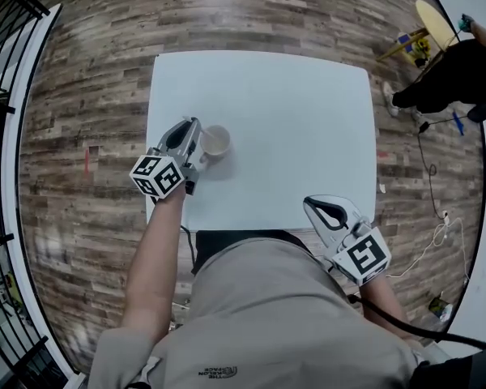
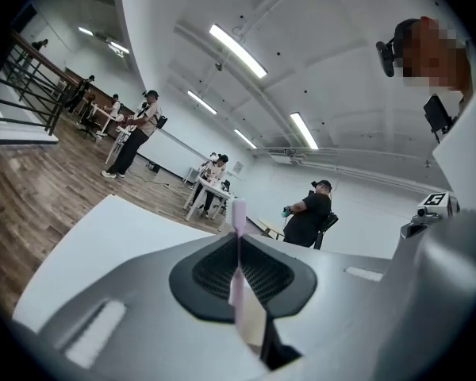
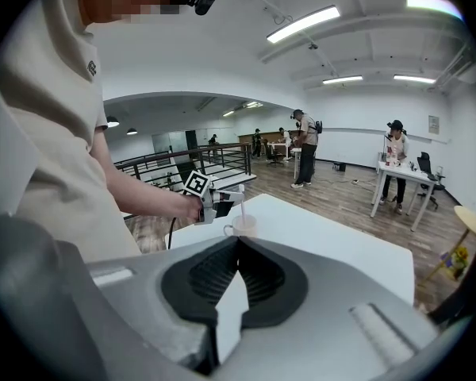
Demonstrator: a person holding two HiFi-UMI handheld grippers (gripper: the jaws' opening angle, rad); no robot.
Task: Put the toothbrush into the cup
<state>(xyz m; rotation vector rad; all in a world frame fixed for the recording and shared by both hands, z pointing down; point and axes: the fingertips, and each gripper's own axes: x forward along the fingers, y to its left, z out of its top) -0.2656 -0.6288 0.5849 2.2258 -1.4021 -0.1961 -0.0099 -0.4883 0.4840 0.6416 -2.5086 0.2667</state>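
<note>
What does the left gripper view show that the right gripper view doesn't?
Only the left gripper view: the left gripper, close up, jaws shut on the toothbrush. Only the right gripper view: the cup, the toothbrush upright at its mouth, and the right gripper, shut and empty. Both: the white table, the toothbrush, people in the hall behind.

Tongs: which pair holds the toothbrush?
The left tongs, by the cup, pinch the pink toothbrush; the right tongs are shut on nothing.

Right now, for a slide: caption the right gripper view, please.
Left tool holds the toothbrush upright at the cup on the white table.
</note>
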